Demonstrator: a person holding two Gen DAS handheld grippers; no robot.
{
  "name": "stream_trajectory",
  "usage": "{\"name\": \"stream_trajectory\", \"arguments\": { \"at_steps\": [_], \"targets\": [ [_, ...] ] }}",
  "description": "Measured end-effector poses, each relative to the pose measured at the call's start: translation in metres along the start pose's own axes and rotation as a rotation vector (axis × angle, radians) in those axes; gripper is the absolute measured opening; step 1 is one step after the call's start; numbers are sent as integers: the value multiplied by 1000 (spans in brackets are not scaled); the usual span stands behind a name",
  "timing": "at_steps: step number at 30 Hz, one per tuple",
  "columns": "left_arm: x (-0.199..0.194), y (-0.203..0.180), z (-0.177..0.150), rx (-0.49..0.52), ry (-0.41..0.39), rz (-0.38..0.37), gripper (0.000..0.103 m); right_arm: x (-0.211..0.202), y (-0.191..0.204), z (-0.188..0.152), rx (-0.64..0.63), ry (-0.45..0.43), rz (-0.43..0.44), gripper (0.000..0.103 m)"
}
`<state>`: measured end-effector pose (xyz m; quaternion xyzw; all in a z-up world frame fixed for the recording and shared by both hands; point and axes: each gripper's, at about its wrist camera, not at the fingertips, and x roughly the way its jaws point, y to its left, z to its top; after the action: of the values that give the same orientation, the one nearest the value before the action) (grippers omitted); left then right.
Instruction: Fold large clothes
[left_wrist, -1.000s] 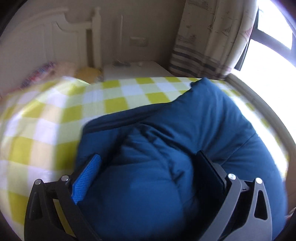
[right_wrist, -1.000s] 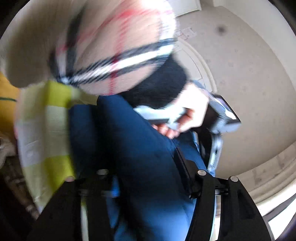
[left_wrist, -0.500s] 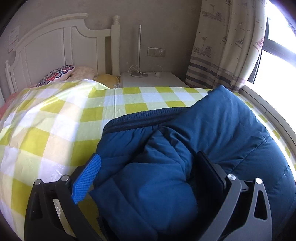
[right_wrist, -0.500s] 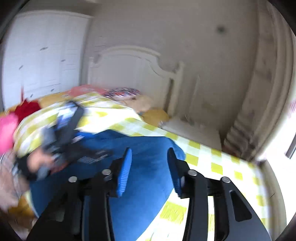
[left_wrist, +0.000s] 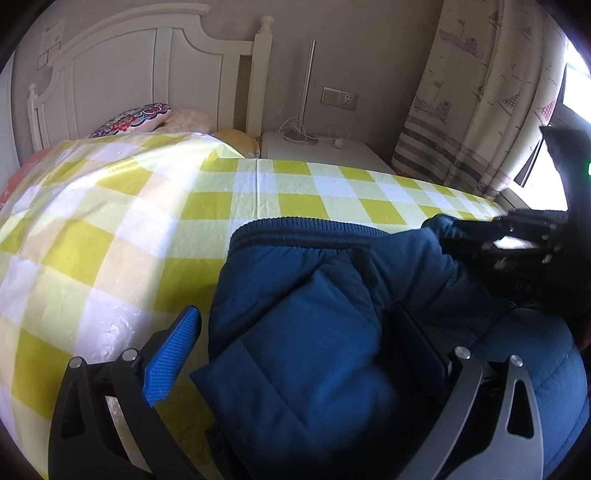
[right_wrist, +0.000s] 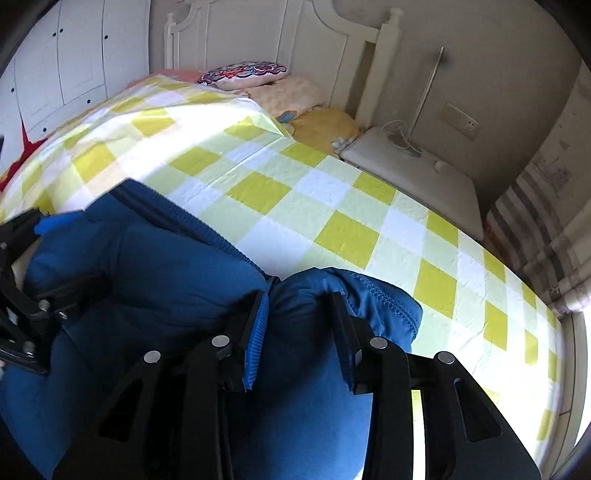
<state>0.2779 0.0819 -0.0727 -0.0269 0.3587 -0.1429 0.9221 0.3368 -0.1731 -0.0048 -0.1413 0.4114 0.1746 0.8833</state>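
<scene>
The right hand-held gripper (right_wrist: 299, 328) is seen with its jaws drawn in, after closing within the last second, on a puffed fold of the blue padded jacket (right_wrist: 177, 266); the blue pad (right_wrist: 256, 332) of one finger is pressed against the fabric and the other finger is sunk into it from the opposite side. In the left wrist view the same tool is found at the right edge (left_wrist: 509, 240), clamped on the far corner of the garment.

The left hand-held gripper (left_wrist: 295, 339) is held with its jaws spread wide. A thick bunch of the jacket is bulged up between the fingers: the right finger appears to be buried against the cloth, though shadow makes the contact hard to judge, while the blue-padded left finger (left_wrist: 173, 354) stands clear of it over the bedcover.

The jacket is laid crumpled on the near part of the bed, on a yellow-and-white checked cover (left_wrist: 129, 229), its ribbed hem (left_wrist: 303, 229) turned toward the headboard (left_wrist: 147, 70). Beyond it a patterned pillow (right_wrist: 243, 74), a white nightstand (left_wrist: 317, 151) and a printed curtain (left_wrist: 480, 92) are seen.
</scene>
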Motion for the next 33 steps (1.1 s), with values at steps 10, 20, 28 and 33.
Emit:
{"name": "stream_trajectory", "arguments": {
  "at_steps": [10,20,28,33],
  "targets": [
    [0,1,0,-16,-5,4,101,3,-2,-17,85,-6,-84,35],
    [-20,4,1,-7,-56,81,101,-4,63,-19,-164,-1,-175,35],
    [-164,12,-27,-77,-297,69,100,-4,59,-20,-147,-3,-188,35],
    [-148,-48,-81,182,-171,22,101,-6,60,-20,-149,-4,-192,35]
  ]
}}
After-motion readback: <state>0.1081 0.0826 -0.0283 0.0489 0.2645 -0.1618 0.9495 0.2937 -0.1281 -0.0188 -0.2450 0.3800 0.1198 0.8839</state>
